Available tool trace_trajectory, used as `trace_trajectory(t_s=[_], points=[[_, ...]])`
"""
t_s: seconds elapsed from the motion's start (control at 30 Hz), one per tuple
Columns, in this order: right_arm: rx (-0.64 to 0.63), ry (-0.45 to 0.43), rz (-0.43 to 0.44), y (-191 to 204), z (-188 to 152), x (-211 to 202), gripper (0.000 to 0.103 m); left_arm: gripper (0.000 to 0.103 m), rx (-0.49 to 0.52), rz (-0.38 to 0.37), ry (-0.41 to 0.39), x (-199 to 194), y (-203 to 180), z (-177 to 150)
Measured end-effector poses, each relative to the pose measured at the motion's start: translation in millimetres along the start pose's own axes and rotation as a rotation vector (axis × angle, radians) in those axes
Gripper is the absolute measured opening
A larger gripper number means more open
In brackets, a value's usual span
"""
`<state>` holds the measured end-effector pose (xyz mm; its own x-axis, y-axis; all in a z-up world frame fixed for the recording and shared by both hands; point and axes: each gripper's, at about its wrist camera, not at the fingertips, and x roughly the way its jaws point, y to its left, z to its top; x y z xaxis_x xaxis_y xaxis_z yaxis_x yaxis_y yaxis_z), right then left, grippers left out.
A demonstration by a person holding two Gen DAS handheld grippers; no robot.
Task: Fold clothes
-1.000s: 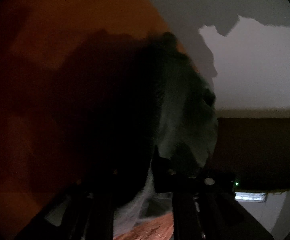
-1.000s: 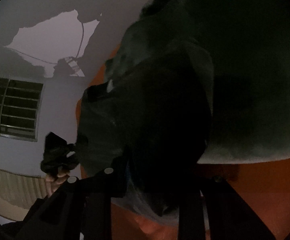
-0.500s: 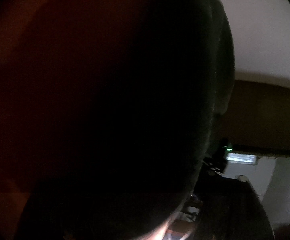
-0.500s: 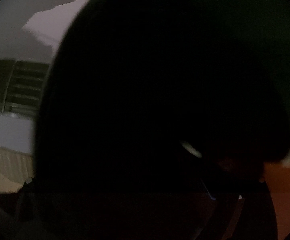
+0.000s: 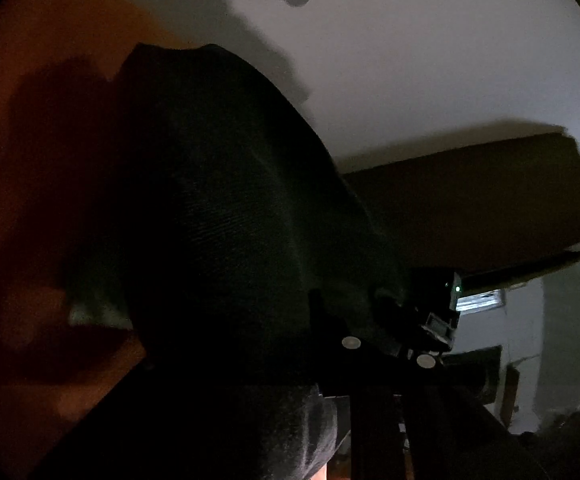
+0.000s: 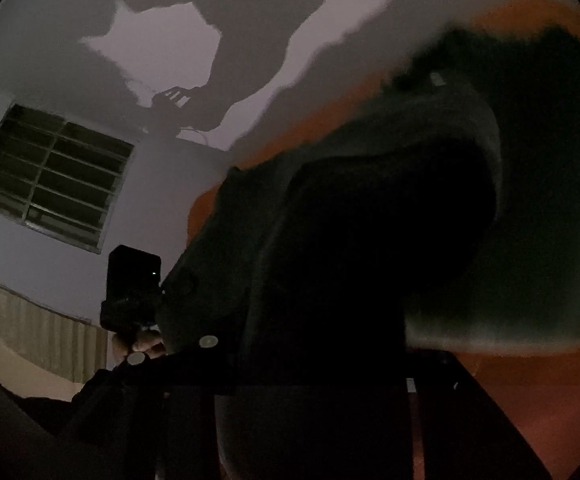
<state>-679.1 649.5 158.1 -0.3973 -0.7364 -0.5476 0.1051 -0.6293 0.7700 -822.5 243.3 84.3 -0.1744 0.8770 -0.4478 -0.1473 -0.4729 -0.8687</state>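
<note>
Left wrist view is mostly cloth: the dark garment bunches up right over the left gripper, hiding one finger completely. Its jaws are closing, and cloth clearly runs down between them, but it's too dark to say for sure whether the pads actually bite, so I can't tell. Past the bundle, at the view's right edge, the other gripper's camera block with a tiny green light pokes out. Behind all that: an orange wall on the left, white wall, something brown and boxy up high.

Right wrist view, same deal. The right gripper is buried under the garment, jaws closing with fabric between them, grip not readable either. A hand holds the other gripper just beside the cloth's left edge, then a barred window and shadows on the wall further back.

No desk or any surface shows, so the garment looks held up in the air between both grippers, draped over them.

Handling guess: soft, limp, light knit, fine ribbing visible, not slippery, not fragile. It'll sag and swing wherever it isn't supported. There's a small pale tag near the top edge, likely a collar or waistband. I'd pinch at that hem or at corners, where the fabric is doubled, not mid-panel.
</note>
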Motion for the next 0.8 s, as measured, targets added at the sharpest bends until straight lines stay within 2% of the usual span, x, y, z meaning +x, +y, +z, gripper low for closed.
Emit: trace_trajectory(t_s=[0.07,0.13,0.17,0.23,0.27,0.3,0.33,0.4,0.47,0.5,0.6,0.7,0.73,0.77,0.8], points=[[-0.035,-0.011,-0.015,7.5,24.9,-5.6,0.030,0.020,0.014,-0.035,-0.036,1.6,-5.9,18.2],[-0.031,-0.010,-0.038,6.1,49.2,-2.0,0.031,0.020,0.004,-0.020,-0.049,11.4,-2.2,39.3],[-0.024,-0.008,-0.055,3.1,59.6,4.4,0.031,0.022,-0.006,0.007,-0.050,18.7,2.7,49.1],[0.000,0.008,-0.149,-15.2,79.6,35.9,0.044,0.035,-0.031,0.114,-0.043,39.1,20.7,67.6],[0.031,0.029,-0.212,-31.8,87.8,50.6,0.049,0.049,-0.071,0.201,-0.023,49.9,36.4,76.1],[0.075,0.058,-0.281,-52.8,94.8,63.3,0.060,0.052,-0.137,0.278,0.005,58.2,56.2,81.8],[0.125,0.079,-0.341,-71.0,97.9,71.9,0.061,0.052,-0.202,0.317,0.036,62.8,74.6,83.9],[0.234,0.099,-0.448,-101.8,95.6,79.5,0.062,0.053,-0.269,0.342,0.034,53.2,96.3,81.7],[0.276,0.066,-0.458,-112.6,85.6,72.9,0.066,0.057,-0.304,0.340,0.002,34.8,110.6,76.6],[0.255,0.055,-0.464,-113.4,79.1,67.4,0.066,0.061,-0.313,0.346,-0.011,26.0,115.6,73.5],[0.156,0.026,-0.516,-102.5,62.5,54.1,0.067,0.062,-0.298,0.398,-0.036,5.3,113.2,55.7],[0.082,-0.081,-0.627,-80.2,37.3,33.9,0.067,0.062,-0.213,0.445,-0.054,5.0,84.1,11.2],[0.063,-0.138,-0.669,-81.2,18.7,15.9,0.067,0.062,-0.152,0.488,-0.063,4.6,73.0,-4.6],[0.045,-0.185,-0.657,-76.3,5.7,7.3,0.067,0.062,-0.078,0.549,-0.078,6.4,58.5,-18.9],[0.028,-0.225,-0.607,-67.4,-3.7,5.3,0.067,0.062,0.022,0.641,-0.096,13.5,40.3,-27.2]])
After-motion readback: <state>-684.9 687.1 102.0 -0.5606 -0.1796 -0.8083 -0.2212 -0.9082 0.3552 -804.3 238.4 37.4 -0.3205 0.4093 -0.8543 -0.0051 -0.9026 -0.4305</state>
